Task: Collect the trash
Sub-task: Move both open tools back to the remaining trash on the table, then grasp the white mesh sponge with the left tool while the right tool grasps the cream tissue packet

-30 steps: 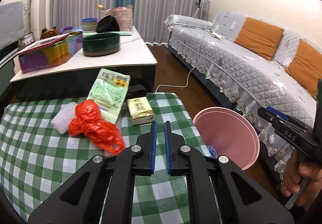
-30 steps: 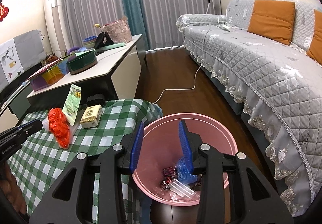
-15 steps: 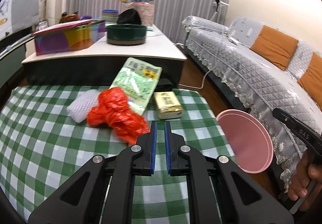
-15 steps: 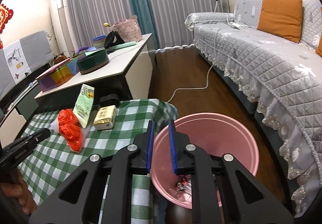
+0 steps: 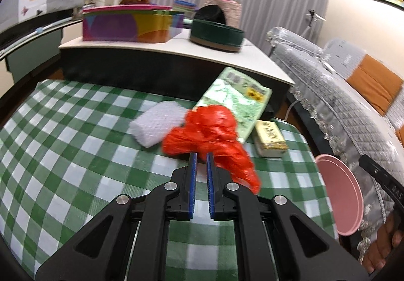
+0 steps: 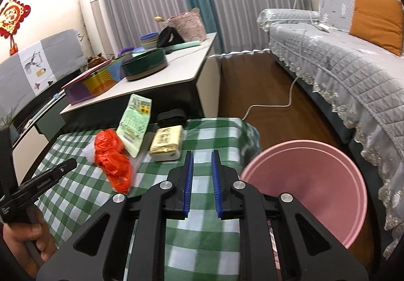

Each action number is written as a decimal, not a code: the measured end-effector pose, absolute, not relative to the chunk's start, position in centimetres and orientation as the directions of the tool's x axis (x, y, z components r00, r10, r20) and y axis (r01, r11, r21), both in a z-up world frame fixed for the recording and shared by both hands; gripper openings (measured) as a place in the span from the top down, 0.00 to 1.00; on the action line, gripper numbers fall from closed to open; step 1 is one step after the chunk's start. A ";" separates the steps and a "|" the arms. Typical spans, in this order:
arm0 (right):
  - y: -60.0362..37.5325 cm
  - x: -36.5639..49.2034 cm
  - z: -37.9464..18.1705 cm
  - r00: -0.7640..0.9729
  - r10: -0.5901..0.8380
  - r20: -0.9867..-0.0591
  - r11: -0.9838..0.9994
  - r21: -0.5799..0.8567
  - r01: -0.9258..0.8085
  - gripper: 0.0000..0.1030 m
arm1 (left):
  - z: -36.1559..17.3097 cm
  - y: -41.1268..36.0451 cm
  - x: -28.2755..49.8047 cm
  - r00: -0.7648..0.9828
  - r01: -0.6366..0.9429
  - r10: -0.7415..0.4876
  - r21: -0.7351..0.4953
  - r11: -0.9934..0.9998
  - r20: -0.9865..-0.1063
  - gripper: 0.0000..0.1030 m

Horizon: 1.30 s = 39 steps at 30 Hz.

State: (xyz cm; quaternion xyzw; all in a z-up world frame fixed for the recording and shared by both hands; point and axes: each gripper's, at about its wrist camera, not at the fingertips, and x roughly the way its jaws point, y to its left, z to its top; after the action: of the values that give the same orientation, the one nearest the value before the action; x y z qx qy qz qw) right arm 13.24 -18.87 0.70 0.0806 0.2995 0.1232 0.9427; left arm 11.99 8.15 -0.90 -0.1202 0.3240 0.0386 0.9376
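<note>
Over the checked worktop (image 5: 75, 144), left gripper (image 5: 200, 154), fingers nearly shut and empty, is nearing the red bag (image 5: 209, 134) beside the pink bin (image 6: 310, 187); it should be opening wide first, while right gripper (image 6: 202, 154) is hovering narrow, empty.

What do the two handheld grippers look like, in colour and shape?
Both the left gripper and the right gripper have black angular linkage arms with silver round pivot bolts and two straight fingers lined with ribbed blue pads. White lettering marks each gripper's side.
</note>
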 end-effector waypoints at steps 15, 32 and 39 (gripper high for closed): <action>-12.5 19.5 -1.6 0.733 0.315 -0.603 0.949 0.217 -0.230 0.44 | -2.8 12.8 14.8 0.751 -0.307 0.076 -0.244 0.920 -0.656 0.92; -8.0 25.3 -4.9 0.645 0.285 -0.709 0.956 0.164 -0.242 0.28 | -4.9 15.3 18.5 0.725 -0.337 0.038 -0.306 0.890 -0.688 0.70; -7.9 25.6 -5.9 0.626 0.256 -0.737 0.964 0.146 -0.223 0.46 | -5.1 14.9 19.2 0.716 -0.314 0.017 -0.301 0.900 -0.698 0.90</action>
State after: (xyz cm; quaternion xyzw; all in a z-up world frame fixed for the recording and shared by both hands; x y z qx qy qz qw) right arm 25.60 -7.89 -5.91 0.0206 0.4117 0.1328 0.9013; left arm 19.18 14.87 -5.10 -0.2037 0.3653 0.0915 0.9037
